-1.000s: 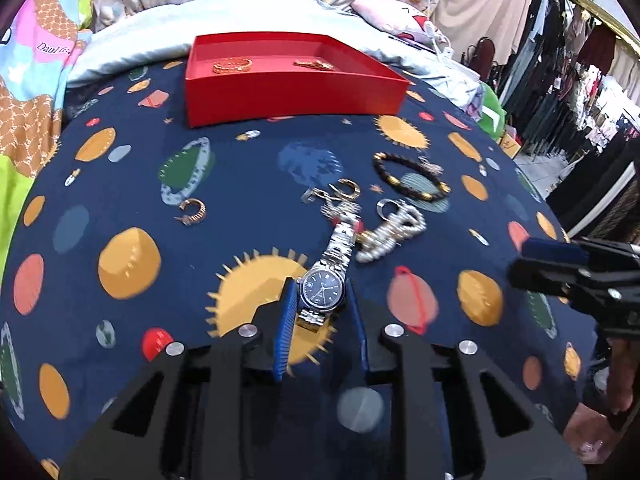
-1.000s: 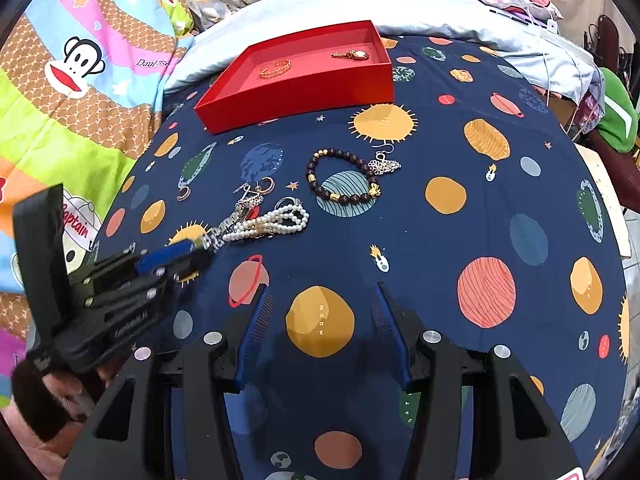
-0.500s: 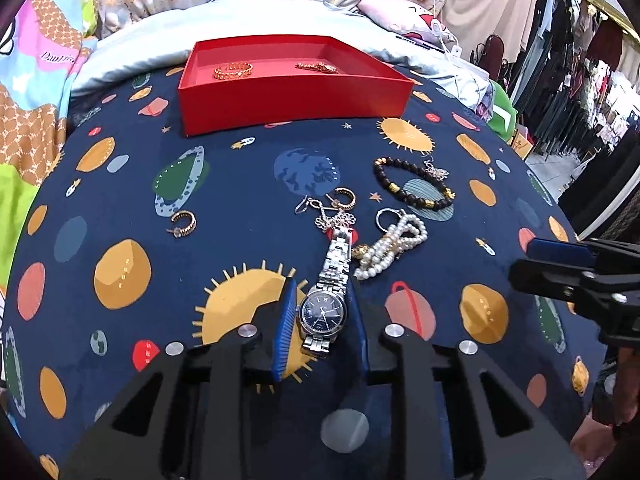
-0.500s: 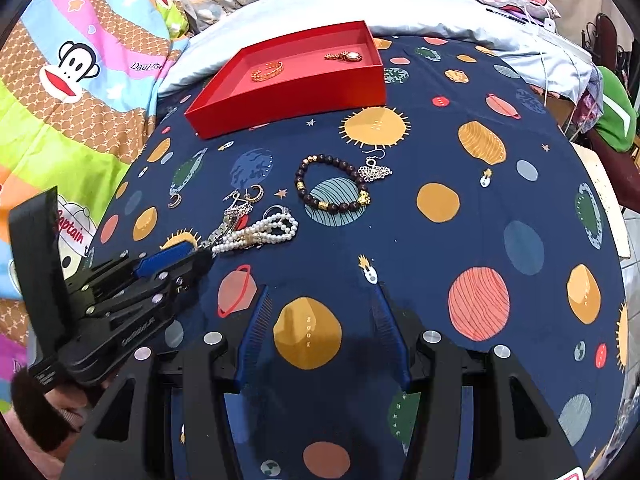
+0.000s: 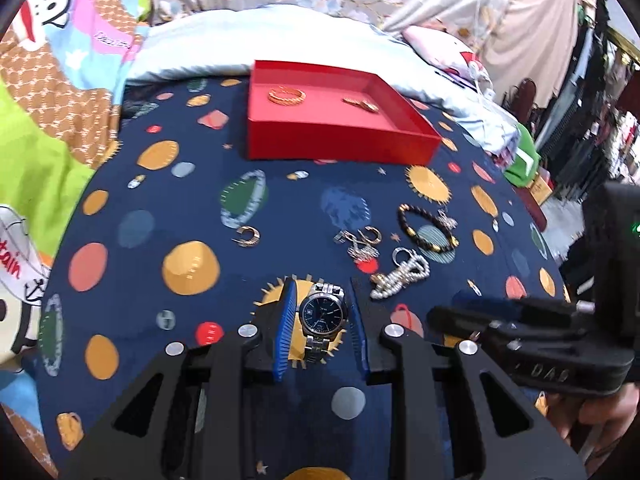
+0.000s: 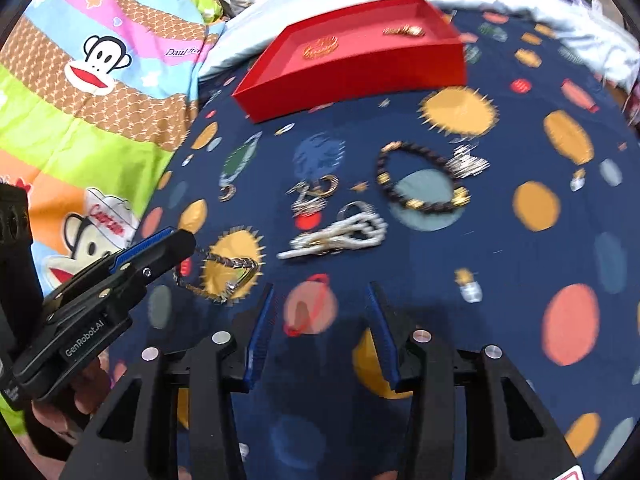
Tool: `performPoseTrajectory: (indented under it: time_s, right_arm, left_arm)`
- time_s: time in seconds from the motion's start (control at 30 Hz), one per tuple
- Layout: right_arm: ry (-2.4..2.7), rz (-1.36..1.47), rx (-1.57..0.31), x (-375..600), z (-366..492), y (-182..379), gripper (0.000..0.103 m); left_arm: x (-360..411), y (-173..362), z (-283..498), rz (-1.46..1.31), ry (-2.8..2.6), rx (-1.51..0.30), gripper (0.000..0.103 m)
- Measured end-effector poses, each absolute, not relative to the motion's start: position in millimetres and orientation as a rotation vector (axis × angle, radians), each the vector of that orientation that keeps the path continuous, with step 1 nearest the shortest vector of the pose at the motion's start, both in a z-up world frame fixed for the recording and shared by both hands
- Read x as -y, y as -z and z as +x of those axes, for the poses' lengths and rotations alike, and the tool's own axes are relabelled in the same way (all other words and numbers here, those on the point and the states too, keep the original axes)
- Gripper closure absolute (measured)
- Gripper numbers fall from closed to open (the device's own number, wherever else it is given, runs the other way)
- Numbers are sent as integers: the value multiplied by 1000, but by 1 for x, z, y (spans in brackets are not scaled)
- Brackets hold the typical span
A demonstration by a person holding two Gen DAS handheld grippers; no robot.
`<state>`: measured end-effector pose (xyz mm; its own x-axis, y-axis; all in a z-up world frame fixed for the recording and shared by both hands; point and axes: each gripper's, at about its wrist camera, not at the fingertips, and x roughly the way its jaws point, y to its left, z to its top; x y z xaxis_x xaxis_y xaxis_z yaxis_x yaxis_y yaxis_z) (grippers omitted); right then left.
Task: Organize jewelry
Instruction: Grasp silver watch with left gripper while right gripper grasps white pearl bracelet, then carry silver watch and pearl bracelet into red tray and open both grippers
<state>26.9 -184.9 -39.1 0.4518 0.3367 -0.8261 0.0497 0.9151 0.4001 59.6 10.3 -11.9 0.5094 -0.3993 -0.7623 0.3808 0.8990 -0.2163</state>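
The red tray [image 5: 340, 142] at the back of the planet-print cloth [image 5: 132, 272] has a gold bangle [image 5: 286, 95] and a small gold piece [image 5: 360, 104] in it. The left gripper [image 5: 322, 322] pinches a silver watch [image 5: 323, 316] with a dark blue dial, bracelet dangling. The right gripper [image 6: 320, 324] is closing on nothing.

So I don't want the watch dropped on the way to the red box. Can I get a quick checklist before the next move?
1. Watch between the left gripper fingers: ok.
2. Band clear of the cloth: cannot tell.
3. Red box open, floor space free beside the two gold pieces: ok.
4. Path to the box free of obstacles: ok.
5. Right gripper out of the way, jaws closing on nothing: ok.
6. Pearl bracelet not snagged on the watch: ok.
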Motion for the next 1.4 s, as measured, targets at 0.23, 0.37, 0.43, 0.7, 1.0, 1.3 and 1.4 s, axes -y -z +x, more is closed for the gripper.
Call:
performPoseTrajectory:
  time_s: [0.23, 0.37, 0.43, 0.7, 1.0, 1.3, 1.4]
  right_arm:
    - [-182, 460, -1122, 170, 51, 54, 59]
    - [-127, 462, -1114, 170, 64, 56, 59]
    - [-89, 444, -1106, 169, 70, 55, 61]
    - [15, 283, -1075, 159, 82, 55, 83]
    - [-28, 255, -1047, 167, 57, 40, 91]
    - [-52, 259, -937, 183, 31, -13, 91]
    - [-59, 264, -899, 189, 29, -29, 91]
  left_arm:
    - [-17, 11, 61, -16, 458, -934, 78]
    - [-15, 12, 58, 6, 458, -929, 78]
    - [-15, 13, 58, 4, 459, -932, 78]
    - [-15, 21, 58, -2, 456, -956, 78]
    - [-21, 13, 57, -30, 455, -952, 79]
    - [-14, -15, 54, -22, 470, -925, 79]
    - [-10, -29, 58, -23, 475, -910, 79]
